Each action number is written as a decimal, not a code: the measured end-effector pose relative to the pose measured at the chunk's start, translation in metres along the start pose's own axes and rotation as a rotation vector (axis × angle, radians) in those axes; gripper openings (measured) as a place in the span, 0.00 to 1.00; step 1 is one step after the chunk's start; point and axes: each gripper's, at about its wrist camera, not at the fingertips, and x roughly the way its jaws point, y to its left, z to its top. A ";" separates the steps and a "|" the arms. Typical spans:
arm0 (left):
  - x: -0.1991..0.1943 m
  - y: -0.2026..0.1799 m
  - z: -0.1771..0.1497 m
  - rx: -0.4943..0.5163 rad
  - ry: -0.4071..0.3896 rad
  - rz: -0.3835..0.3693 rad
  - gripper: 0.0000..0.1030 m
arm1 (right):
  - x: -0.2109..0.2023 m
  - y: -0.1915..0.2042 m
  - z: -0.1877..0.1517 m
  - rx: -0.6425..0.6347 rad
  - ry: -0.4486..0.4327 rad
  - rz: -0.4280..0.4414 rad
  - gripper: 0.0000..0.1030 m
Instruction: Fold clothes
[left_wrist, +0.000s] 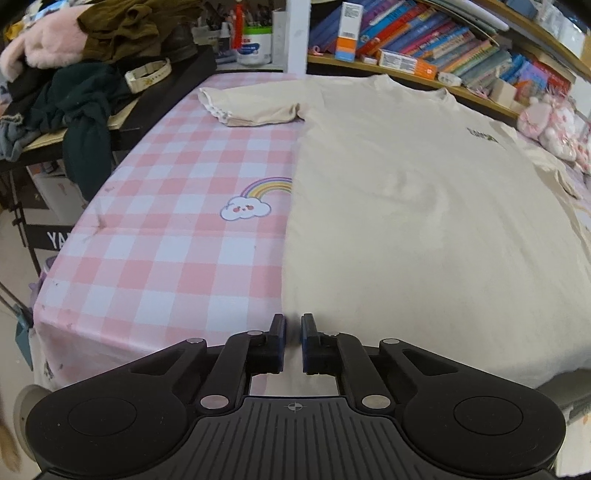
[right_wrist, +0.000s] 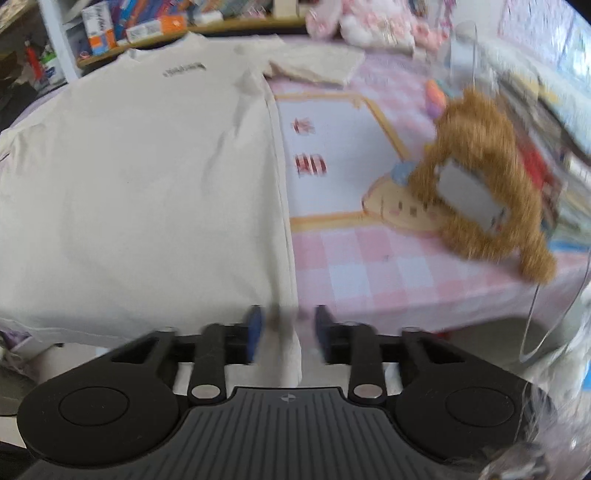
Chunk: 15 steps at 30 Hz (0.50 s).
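**Left gripper pinched at the shirt's hem corner**

We see our left gripper (left_wrist: 293, 334) with its blue pads nearly together on the near left corner of the cream T-shirt (left_wrist: 406, 206). The shirt lies flat on the bench (left_wrist: 166, 258), over a pink checked cloth with a rainbow cloud print (left_wrist: 251, 203). Its left sleeve (left_wrist: 251, 107) is spread out. A clothes heap (left_wrist: 85, 66) sits far left; books (left_wrist: 443, 40) line the shelf behind.

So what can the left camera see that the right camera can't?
Only the left view shows the rainbow cloud picture, the heap of clothes and the left tongs, nearly shut at the shirt's bottom corner. Only the right view shows the fuzzy brown frame and the right tongs, open around the other bottom corner. Both show the cream T-shirt, the pink checked tablecloth and the bookshelf.
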 end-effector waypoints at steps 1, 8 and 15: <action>0.000 0.000 0.000 -0.002 -0.001 -0.002 0.07 | -0.003 0.006 0.001 -0.012 -0.022 -0.003 0.33; 0.000 0.001 -0.002 0.018 -0.005 -0.009 0.07 | -0.020 0.047 0.010 -0.060 -0.165 -0.003 0.53; -0.014 -0.001 0.004 -0.005 -0.098 -0.024 0.17 | -0.026 0.082 0.027 -0.054 -0.221 0.038 0.58</action>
